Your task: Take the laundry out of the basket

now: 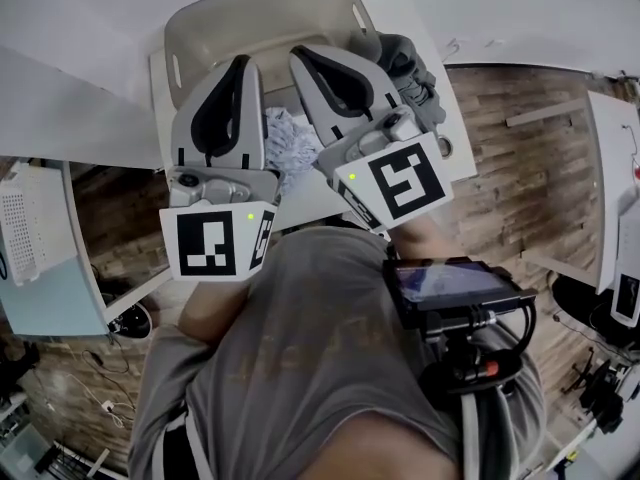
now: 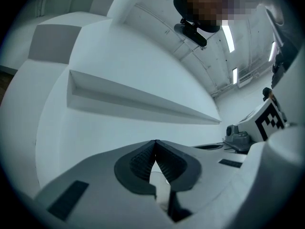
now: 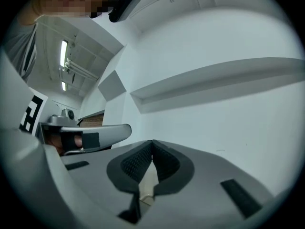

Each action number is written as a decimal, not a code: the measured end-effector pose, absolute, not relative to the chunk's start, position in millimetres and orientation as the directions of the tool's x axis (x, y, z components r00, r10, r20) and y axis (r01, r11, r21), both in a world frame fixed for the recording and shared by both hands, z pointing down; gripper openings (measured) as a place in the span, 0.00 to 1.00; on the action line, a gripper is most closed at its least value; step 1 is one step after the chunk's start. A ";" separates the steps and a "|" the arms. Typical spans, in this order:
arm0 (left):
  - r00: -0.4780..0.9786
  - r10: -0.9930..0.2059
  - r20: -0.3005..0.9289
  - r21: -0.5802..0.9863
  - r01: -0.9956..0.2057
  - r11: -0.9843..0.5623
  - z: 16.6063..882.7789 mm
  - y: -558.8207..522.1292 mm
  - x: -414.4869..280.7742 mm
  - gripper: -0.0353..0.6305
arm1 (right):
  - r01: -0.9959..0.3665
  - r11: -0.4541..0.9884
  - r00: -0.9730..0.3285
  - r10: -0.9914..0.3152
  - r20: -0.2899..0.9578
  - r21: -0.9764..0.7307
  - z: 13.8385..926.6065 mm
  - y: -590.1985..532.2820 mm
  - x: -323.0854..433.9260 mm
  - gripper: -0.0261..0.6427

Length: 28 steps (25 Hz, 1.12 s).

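Note:
A beige laundry basket [image 1: 258, 16] stands on a white table [image 1: 462, 160] against the wall. A pale patterned cloth [image 1: 291, 144] shows between my two grippers, and a grey garment [image 1: 414, 80] lies on the table right of the basket. Both grippers are held high, close under the head camera and in front of the basket. My left gripper [image 1: 241, 64] [image 2: 155, 141] is shut, tips touching, with nothing between them. My right gripper [image 1: 302, 54] [image 3: 152, 141] is likewise shut and empty. Both gripper views face a bare white wall; no laundry shows in them.
A white shelf [image 2: 143, 100] [image 3: 214, 80] juts from the wall ahead of both grippers. A white perforated bin [image 1: 28, 218] sits at the left on a pale surface. Wood floor [image 1: 520, 178] lies to the right. A black device [image 1: 452, 284] hangs on the person's chest.

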<state>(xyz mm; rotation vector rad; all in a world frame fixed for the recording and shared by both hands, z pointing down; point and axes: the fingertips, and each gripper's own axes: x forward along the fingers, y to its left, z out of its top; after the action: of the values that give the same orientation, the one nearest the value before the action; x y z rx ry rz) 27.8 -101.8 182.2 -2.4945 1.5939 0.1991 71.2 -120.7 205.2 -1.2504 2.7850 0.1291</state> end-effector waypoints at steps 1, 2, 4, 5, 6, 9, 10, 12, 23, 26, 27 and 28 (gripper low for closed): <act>0.419 -0.885 -0.202 -0.074 -0.908 -0.413 183.3 -101.7 29.5 0.06 | -0.748 0.662 -0.662 -0.741 -0.112 0.041 205.5 -120.6 72.1 0.05; 0.421 -0.885 -0.199 -0.074 -0.907 -0.415 184.1 -101.8 31.1 0.06 | -0.747 0.663 -0.663 -0.740 -0.112 0.041 205.6 -120.7 72.7 0.05; 0.422 -0.885 -0.198 -0.074 -0.907 -0.416 183.7 -102.3 33.3 0.06 | -0.743 0.668 -0.668 -0.736 -0.111 0.040 205.4 -120.8 73.4 0.05; 0.421 -0.884 -0.201 -0.073 -0.907 -0.415 182.8 -102.7 33.9 0.06 | -0.740 0.671 -0.671 -0.733 -0.110 0.040 205.4 -120.9 73.2 0.05; 0.420 -0.884 -0.204 -0.073 -0.907 -0.414 182.0 -103.1 34.2 0.06 | -0.737 0.675 -0.674 -0.730 -0.109 0.040 205.6 -121.0 72.8 0.05; 0.418 -0.884 -0.209 -0.073 -0.908 -0.413 182.3 -103.2 34.1 0.06 | -0.731 0.680 -0.681 -0.724 -0.109 0.051 206.8 -120.1 70.8 0.05; 0.418 -0.884 -0.210 -0.073 -0.908 -0.412 182.7 -102.9 33.7 0.06 | -0.730 0.682 -0.683 -0.722 -0.110 0.053 207.0 -119.8 70.2 0.05; 0.417 -0.885 -0.210 -0.072 -0.909 -0.411 182.9 -102.4 33.0 0.06 | -0.729 0.682 -0.683 -0.722 -0.112 0.052 207.1 -119.7 69.7 0.05; 0.426 -0.882 -0.203 -0.074 -0.904 -0.420 184.2 -102.3 33.8 0.06 | -0.731 0.681 -0.681 -0.725 -0.103 0.042 210.7 -121.1 69.8 0.05; 0.429 -0.881 -0.202 -0.076 -0.903 -0.422 185.0 -102.0 34.0 0.06 | -0.731 0.681 -0.681 -0.725 -0.102 0.042 211.9 -121.2 69.4 0.05; 0.429 -0.880 -0.202 -0.077 -0.903 -0.423 185.1 -101.9 34.1 0.06 | -0.731 0.681 -0.681 -0.725 -0.102 0.042 212.2 -121.2 69.6 0.05; 0.430 -0.880 -0.201 -0.077 -0.903 -0.423 185.1 -101.7 34.2 0.06 | -0.732 0.680 -0.681 -0.725 -0.102 0.042 212.3 -121.1 69.8 0.05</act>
<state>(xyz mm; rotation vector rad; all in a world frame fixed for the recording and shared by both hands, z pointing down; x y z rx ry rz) 34.2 -101.7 185.1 -2.5050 1.5788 0.1935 69.8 -121.1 212.3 -1.2197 2.8086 0.1211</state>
